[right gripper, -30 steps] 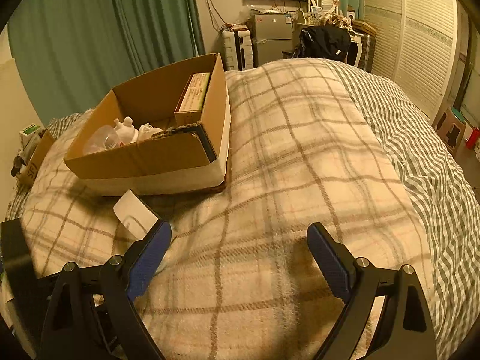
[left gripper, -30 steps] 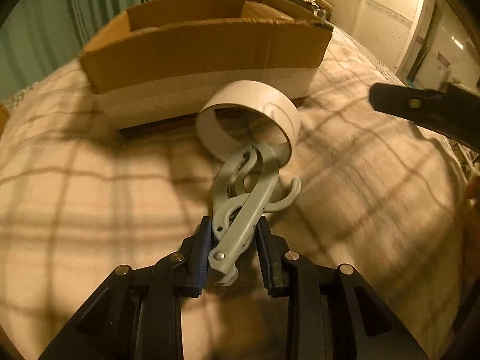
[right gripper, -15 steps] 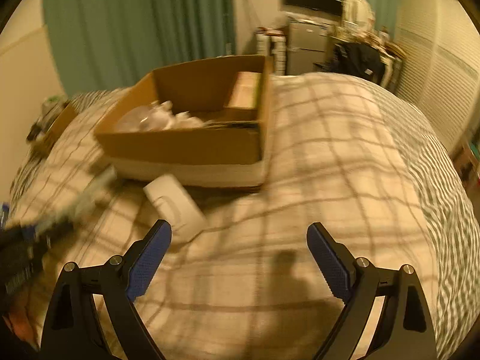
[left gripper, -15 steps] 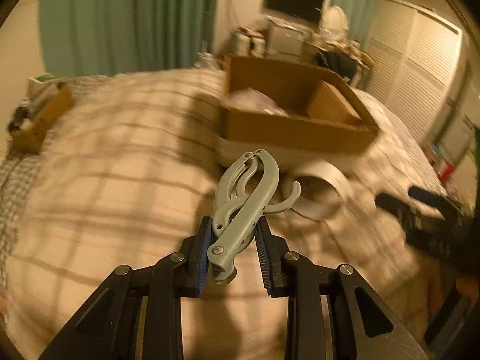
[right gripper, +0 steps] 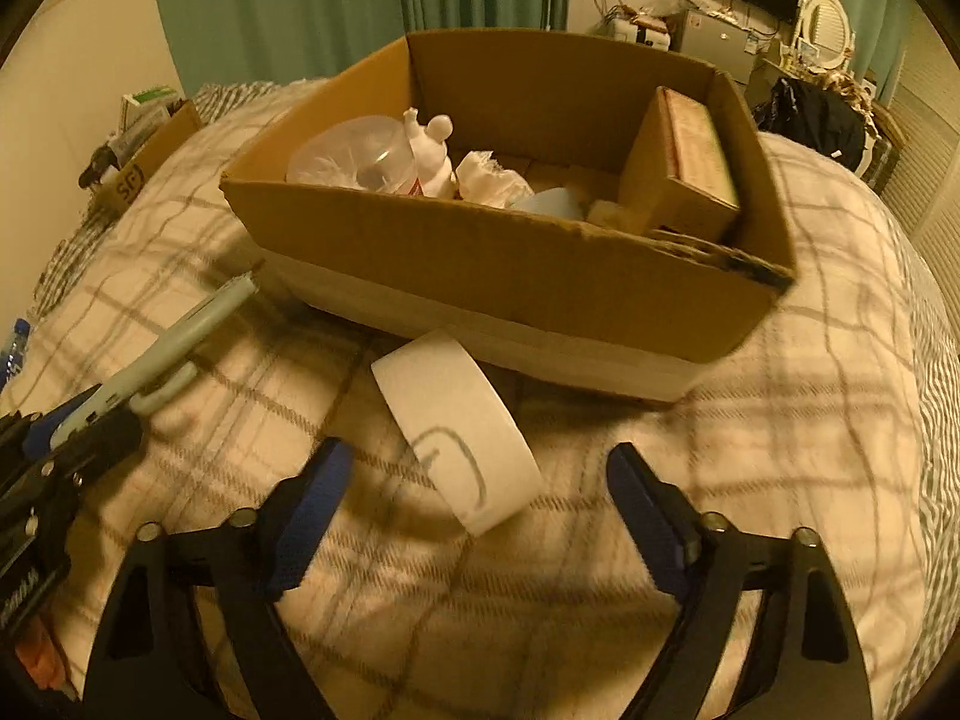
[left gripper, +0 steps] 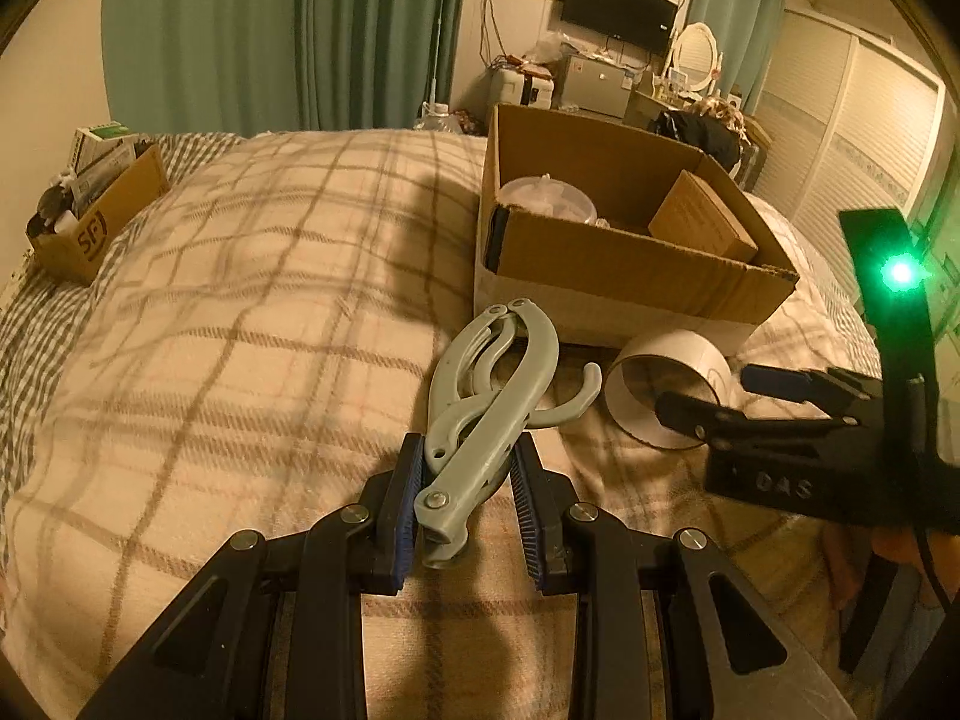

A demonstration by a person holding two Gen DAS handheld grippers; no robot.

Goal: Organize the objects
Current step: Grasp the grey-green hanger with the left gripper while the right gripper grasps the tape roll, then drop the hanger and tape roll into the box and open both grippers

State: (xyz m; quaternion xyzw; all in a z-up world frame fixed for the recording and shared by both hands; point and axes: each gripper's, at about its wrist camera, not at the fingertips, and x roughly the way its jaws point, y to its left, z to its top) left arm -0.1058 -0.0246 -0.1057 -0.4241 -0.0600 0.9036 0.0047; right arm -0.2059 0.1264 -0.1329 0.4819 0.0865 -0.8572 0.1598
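My left gripper (left gripper: 467, 501) is shut on a grey plastic clip hanger (left gripper: 489, 390) and holds it above the plaid blanket; it also shows at the left of the right wrist view (right gripper: 150, 369). A white tape roll (right gripper: 456, 438) lies on the blanket in front of the open cardboard box (right gripper: 480, 264); it also shows in the left wrist view (left gripper: 666, 387). My right gripper (right gripper: 474, 516) is open and empty, with the roll's near end between its fingertips. In the left wrist view it (left gripper: 702, 399) reaches in from the right beside the roll.
The box holds a clear plastic container (right gripper: 348, 159), a white figurine (right gripper: 432, 150), crumpled paper (right gripper: 492, 180) and a small carton (right gripper: 684, 162). A small cardboard box (left gripper: 90, 222) of items sits at the bed's far left edge. Furniture stands behind the bed.
My left gripper has swung back and left with the hanger, away from the box. My right gripper has moved forward to the tape roll, which now lies between its fingers.
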